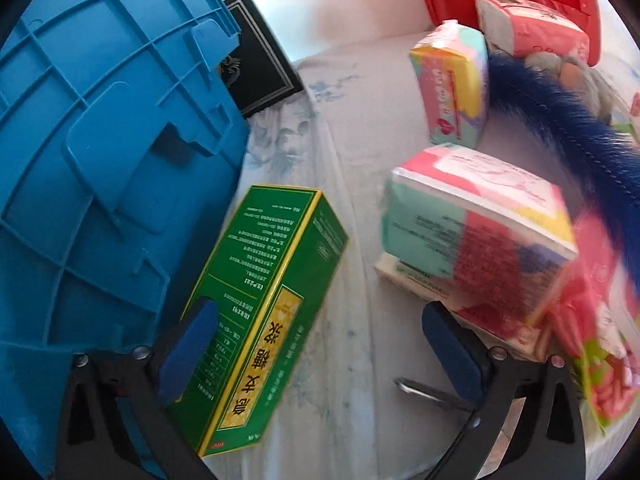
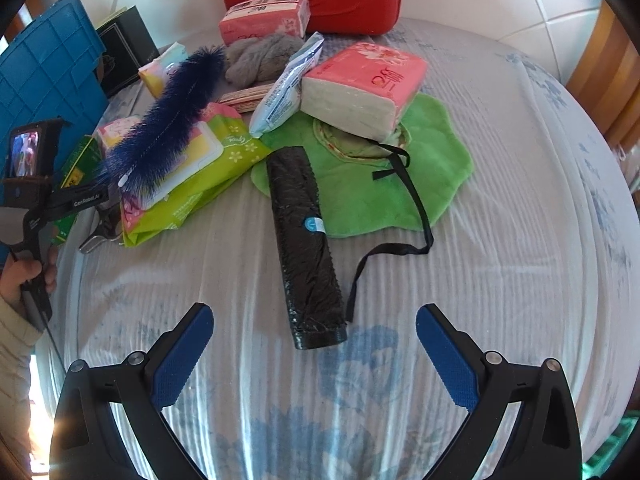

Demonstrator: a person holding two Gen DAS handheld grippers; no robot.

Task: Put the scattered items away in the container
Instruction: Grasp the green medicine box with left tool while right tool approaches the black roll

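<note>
I see the left gripper [image 1: 320,344] with fingers spread, nothing between the pads — the green medicine box [image 1: 264,312] lies just beside its left finger, against the blue crate [image 1: 100,152]. Right gripper [image 2: 314,350] is also released, hovering over the bedsheet [image 2: 500,240] with the black bag roll [image 2: 306,244] just ahead. Tissue packs [image 2: 360,88], blue brush [image 2: 168,120] and green cloth [image 2: 432,168] are piled beyond it.
</note>
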